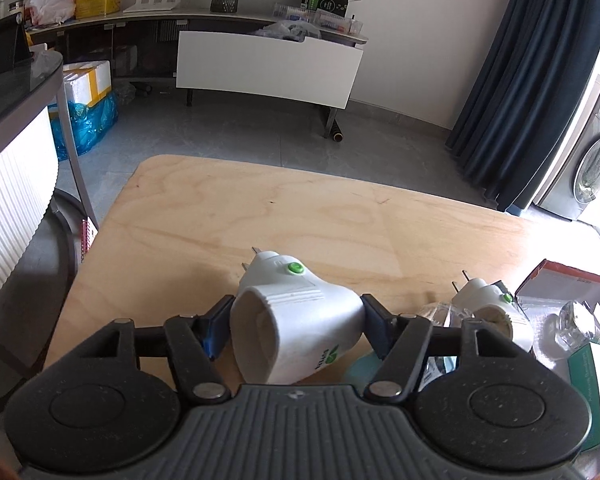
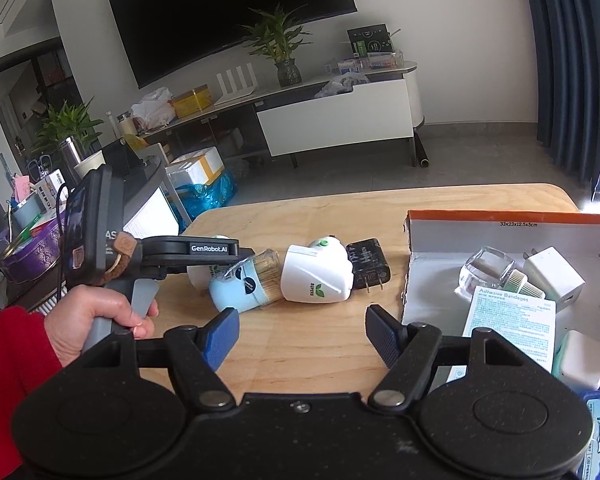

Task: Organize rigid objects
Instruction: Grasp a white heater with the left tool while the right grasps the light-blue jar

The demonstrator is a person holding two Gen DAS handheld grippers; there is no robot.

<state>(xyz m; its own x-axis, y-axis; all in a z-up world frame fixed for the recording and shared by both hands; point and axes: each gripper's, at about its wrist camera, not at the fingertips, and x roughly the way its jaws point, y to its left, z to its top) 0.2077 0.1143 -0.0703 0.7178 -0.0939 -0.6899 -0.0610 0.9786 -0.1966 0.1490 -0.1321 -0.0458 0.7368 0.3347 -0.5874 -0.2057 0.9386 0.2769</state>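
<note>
Between my left gripper's (image 1: pixel 296 322) blue pads sat a white plug-in vaporizer (image 1: pixel 296 320), and both pads pressed its flanks, so I read that claw as clenched on it. The body was smooth, glossy plastic, widest near the open socket end facing the camera and tapering toward the two metal prongs, with a green button on top and a green leaf logo low on the side. That taper was my worry: the pads gripped sloping walls, so on a lift the shell could have squirted forward out of the pinch, or twisted and dropped back onto the wooden table (image 1: pixel 260 208).

My right gripper (image 2: pixel 302 330) hung released over bare wood with nothing between its fingers. Just beyond it lay a pale blue toothpick jar (image 2: pixel 246 282) on its side, touching a second vaporizer (image 2: pixel 316 276), with a black charger (image 2: pixel 368 262) behind. Any sweep of the left claw could have rolled the jar.

Further right stood the cardboard box (image 2: pixel 512 218), already holding an adhesive bandage packet (image 2: pixel 508 328), a clear glass bottle (image 2: pixel 488 272) and a white adapter (image 2: pixel 554 276); a careless drop there might have cracked the glass.
</note>
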